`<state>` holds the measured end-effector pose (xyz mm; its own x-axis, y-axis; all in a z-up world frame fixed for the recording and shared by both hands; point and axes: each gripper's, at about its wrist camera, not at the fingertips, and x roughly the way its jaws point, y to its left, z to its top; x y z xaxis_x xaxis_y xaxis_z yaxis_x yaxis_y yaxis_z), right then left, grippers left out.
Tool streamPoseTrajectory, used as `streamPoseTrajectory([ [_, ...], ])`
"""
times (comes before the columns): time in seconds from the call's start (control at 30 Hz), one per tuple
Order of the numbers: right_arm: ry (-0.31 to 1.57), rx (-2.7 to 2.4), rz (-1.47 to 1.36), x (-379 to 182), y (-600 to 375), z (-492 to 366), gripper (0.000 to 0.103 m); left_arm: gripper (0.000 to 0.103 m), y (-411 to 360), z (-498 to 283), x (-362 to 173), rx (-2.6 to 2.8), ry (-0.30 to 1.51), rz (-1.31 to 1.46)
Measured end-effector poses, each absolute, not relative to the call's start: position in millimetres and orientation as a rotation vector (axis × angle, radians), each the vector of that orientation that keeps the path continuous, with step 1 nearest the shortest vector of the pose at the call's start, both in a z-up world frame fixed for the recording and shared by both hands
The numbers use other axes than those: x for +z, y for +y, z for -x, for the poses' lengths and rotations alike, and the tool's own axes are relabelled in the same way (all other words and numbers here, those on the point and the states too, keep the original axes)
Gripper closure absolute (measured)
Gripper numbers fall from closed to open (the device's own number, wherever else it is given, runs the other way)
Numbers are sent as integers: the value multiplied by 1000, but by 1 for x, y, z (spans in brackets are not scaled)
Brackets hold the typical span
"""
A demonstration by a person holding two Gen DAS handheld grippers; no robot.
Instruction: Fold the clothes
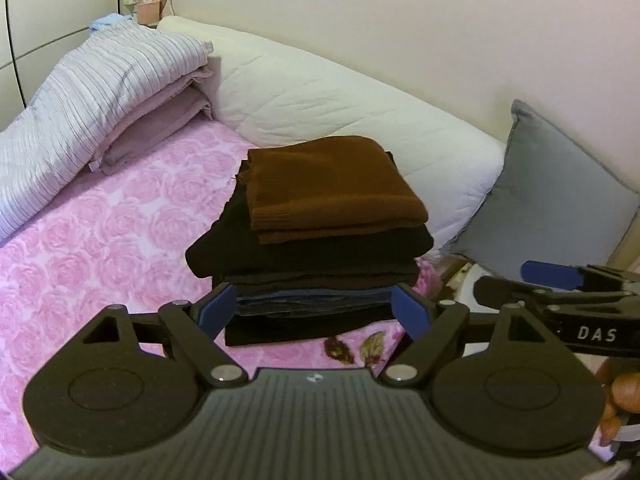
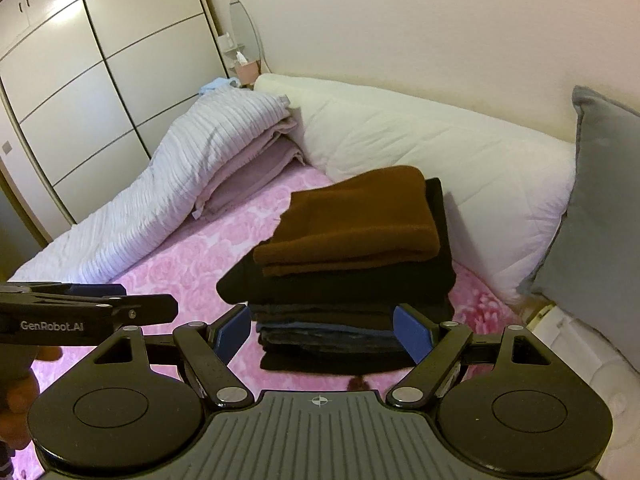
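Inspector A: Start at the left gripper [image 1: 314, 312]. How do its fingers stand?

Inspector B: Spread wide, the blue pads [image 1: 412, 312] apart and nothing gripped. The last two readings of the gap sit close together, so no closing is recorded. The stack of folded clothes [image 1: 316, 240] shows in the gap between them, but lies beyond the tips; no pad touches cloth.

Inspector A: And the right gripper [image 2: 324, 334]?

Inspector B: The same condition. Fingers wide apart, empty, with the stack framed between the pads from its own view. Seen side-on from the left camera, it sits just beside the left gripper, at the right edge.

Inspector A: The stack itself?

Inspector B: It rests on the pink rose-patterned bedcover [image 1: 100, 248], near the bed's edge. A brown knit garment [image 1: 332, 188] lies folded on top, black garments [image 1: 312, 252] under it, a blue denim layer [image 1: 312, 300] lower down, and a further black piece at the bottom. The edges are roughly squared; the black layer juts out to the left.

Inspector A: Surroundings?

Inspector B: A long white bolster [image 1: 340, 100] runs behind the stack against the wall. A grey cushion [image 1: 552, 204] stands tilted at the right. A striped quilt [image 1: 92, 92] lies folded at the left, over mauve bedding. Sliding wardrobe doors [image 2: 100, 92] close off the far left.
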<state>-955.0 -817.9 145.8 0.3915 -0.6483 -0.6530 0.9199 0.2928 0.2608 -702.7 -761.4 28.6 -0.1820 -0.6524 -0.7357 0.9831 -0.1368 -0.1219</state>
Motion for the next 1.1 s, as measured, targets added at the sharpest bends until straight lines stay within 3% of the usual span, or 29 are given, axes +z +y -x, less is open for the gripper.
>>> streamPoseTrajectory([
  [1.1,619,-1053,-701,121,-800,928,21,21,-760,704,0,-1584,729,-699],
])
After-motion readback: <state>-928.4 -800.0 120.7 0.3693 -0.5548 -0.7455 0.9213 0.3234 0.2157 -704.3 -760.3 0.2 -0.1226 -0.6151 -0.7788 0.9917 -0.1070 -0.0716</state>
